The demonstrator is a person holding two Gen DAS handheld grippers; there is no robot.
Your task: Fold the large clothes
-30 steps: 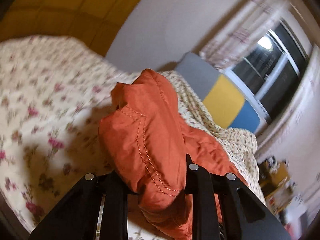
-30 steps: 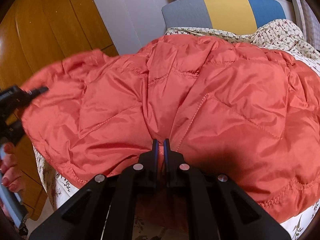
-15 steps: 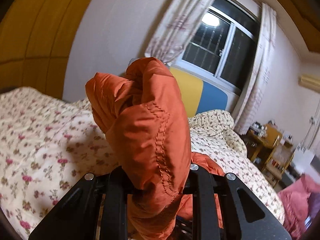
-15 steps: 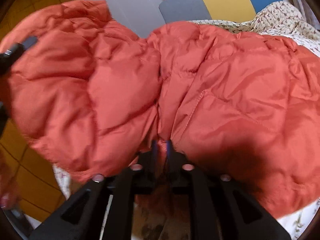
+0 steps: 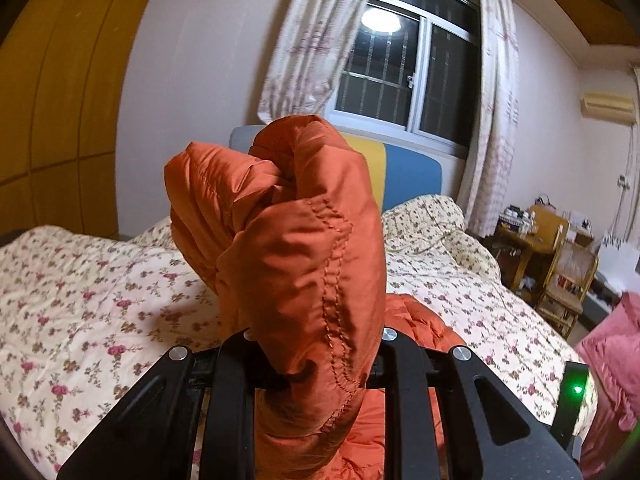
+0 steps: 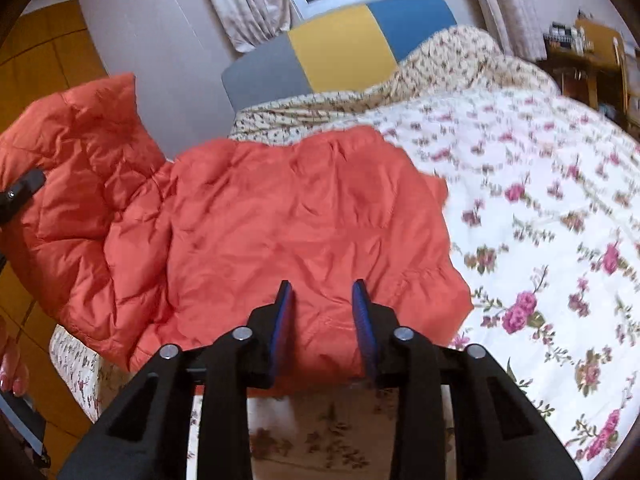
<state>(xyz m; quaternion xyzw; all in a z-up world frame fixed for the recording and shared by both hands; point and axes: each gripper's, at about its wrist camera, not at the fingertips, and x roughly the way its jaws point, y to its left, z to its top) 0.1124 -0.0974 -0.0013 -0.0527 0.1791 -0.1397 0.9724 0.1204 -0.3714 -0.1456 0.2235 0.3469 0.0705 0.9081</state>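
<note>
Jacket: 1 orange quilted puffer jacket [image 6: 304, 216], lying on the bed near its foot-end corner, most of it spread flat on the floral cover.
Raised part: 1 end of the jacket, at the left of the right wrist view, is lifted off the bed and bunched; the left wrist view shows it as a stitched wad standing up in front of the lens.
Left gripper [image 5: 316, 364]: 1, its 2 black fingers clenched on the bunched orange fabric, which fills the gap between them and hides the pads.
Right gripper [image 6: 322, 320]: 1, its 2 blue-padded fingers parted with a clear gap; the jacket's near hem shows behind the gap, and the pads are not pressing on it. Its jaws have just been opening.
Blue pads [image 6: 362, 312]: 2, both bare.
Hand: fingertips of 1 hand [image 6: 12, 372] at the lower left edge of the right wrist view, beside the wardrobe.
Bed cover [image 6: 560, 240]: 1 white quilt with pink roses, under the jacket.
Second cover [image 6: 440, 68]: 1 cream quilt with smaller flowers, heaped at the head of the bed.
Headboard [image 6: 340, 48]: 1, in 3 colour panels: grey, yellow, blue.
Window [image 5: 404, 68]: 1, dark outside, with 1 round lamp reflection in the glass.
Curtains [image 5: 316, 36]: 2, pale and patterned, 1 at each side of the window.
Wardrobe [image 5: 52, 100]: 1 yellow-brown wooden front along the left wall.
Chair [image 5: 568, 280]: 1 wooden chair near the cluttered desk at the right.
Pink fabric [image 5: 612, 360]: 1 heap at the right edge, what it is cannot be told.
</note>
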